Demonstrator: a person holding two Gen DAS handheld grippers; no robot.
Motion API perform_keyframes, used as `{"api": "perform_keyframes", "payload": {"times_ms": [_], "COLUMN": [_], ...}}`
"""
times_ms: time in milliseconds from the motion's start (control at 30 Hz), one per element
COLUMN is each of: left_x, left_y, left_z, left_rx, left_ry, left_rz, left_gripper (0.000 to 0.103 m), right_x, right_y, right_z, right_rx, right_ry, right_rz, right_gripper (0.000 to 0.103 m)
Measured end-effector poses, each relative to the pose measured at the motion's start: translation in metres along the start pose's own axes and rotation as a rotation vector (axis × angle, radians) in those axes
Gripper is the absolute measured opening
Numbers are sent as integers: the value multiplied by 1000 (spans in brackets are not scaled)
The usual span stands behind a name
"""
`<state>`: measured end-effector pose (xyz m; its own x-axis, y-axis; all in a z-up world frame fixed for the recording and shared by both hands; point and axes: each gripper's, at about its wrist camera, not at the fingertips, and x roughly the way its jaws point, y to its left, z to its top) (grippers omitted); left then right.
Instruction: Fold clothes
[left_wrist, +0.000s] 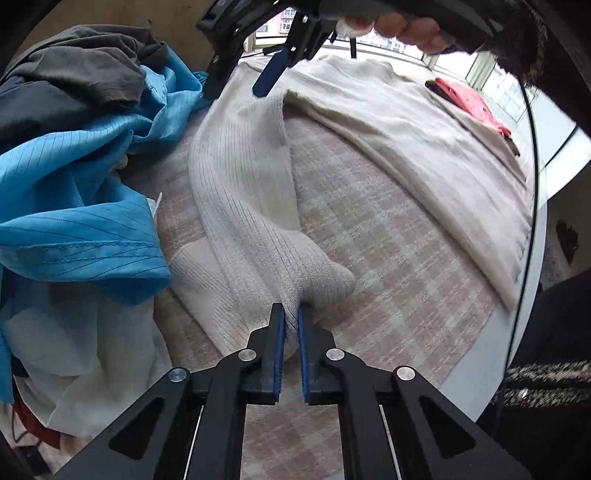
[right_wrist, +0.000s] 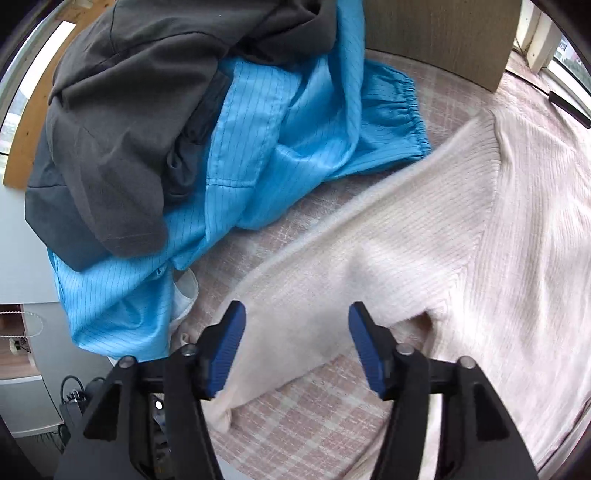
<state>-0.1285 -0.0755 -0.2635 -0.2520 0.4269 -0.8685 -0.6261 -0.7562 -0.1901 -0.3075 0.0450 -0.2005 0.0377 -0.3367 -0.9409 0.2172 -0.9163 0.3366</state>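
Soft daylight from bright windows (left_wrist: 491, 79), faint shadows, slight motion blur, heavy fisheye bending, dark corners.

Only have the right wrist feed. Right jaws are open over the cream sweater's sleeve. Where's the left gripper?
Observer: The left gripper is shut on the sleeve near its free end, with knit bunched between the pads.
Operator: Anything on the bed beyond the sweater?
Observer: Yes, a red garment lies past the far side of the sweater, toward the windows.
Operator: Does the left view catch the right gripper?
Observer: Yes, the right gripper is at the top of that view, above the sleeve's shoulder end, and a hand is wrapped around its handle.
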Motion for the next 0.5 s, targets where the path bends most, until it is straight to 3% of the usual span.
{"api": "perform_keyframes", "payload": {"times_ms": [100, 267, 333, 367, 400, 433, 500], "left_x": [-4, 7, 2, -4, -9, -10, -9], "left_y": [-19, -36, -41, -42, -42, -41, -38], "left_z": [-1, 5, 2, -1, -6, -9, -13], "left_rx": [15, -5, -8, -5, 0, 6, 18], "left_ry": [-30, -26, -29, -38, -46, -44, -34], "left_rz": [-11, 14, 41, 60, 79, 98, 135], "left_gripper": [7, 8, 15, 24, 30, 43, 49], "right_x": [20, 52, 53, 50, 48, 44, 37], "right_y": [23, 49, 53, 53, 53, 50, 42], "right_z": [11, 13, 8, 4, 2, 0, -1], "right_rx": [-23, -106, -163, -192, -214, -219, -205], "right_ry": [48, 140, 129, 116, 107, 102, 87], "right_rz": [7, -109, -127, -136, -140, -127, -77], "right_gripper": [59, 59, 56, 43, 21, 14, 11]}}
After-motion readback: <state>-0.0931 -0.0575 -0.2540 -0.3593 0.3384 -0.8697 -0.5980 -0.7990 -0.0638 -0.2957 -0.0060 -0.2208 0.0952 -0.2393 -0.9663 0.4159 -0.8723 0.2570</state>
